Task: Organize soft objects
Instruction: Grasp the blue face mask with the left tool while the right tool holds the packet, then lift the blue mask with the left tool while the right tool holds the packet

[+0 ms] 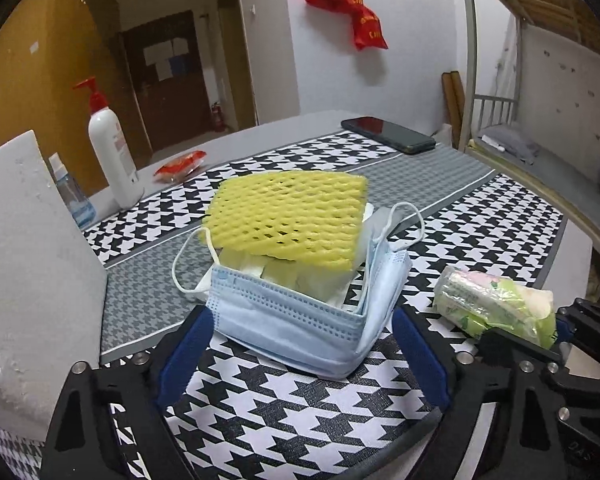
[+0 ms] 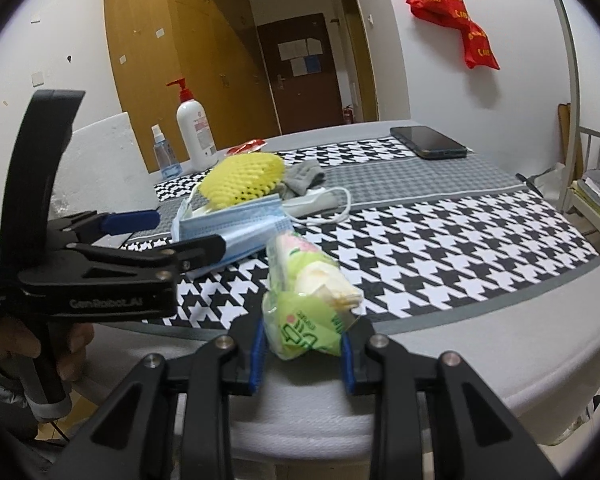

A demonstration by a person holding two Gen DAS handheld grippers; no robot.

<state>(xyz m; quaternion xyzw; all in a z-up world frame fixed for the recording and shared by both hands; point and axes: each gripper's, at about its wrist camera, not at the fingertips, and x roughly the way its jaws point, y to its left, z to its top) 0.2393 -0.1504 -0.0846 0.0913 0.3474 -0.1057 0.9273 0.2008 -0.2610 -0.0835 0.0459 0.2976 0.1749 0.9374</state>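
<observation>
A pile of soft things sits mid-table: a yellow foam net (image 1: 288,220) on top, a folded blue face mask (image 1: 312,320) below, a grey sock (image 2: 304,174) behind. My left gripper (image 1: 300,354) is open, its blue-padded fingers either side of the mask's near edge. It shows in the right wrist view (image 2: 172,232) at the left. My right gripper (image 2: 303,356) is shut on a green tissue pack (image 2: 308,308), held just above the table's near edge. The pack also shows in the left wrist view (image 1: 496,304).
A houndstooth cloth (image 1: 284,408) covers the table. A white foam block (image 1: 32,272) stands at the left. A pump bottle (image 1: 112,148), a spray bottle (image 2: 163,152), a red packet (image 1: 180,165) and a phone (image 1: 388,134) lie at the back. A bunk bed (image 1: 540,140) is at the right.
</observation>
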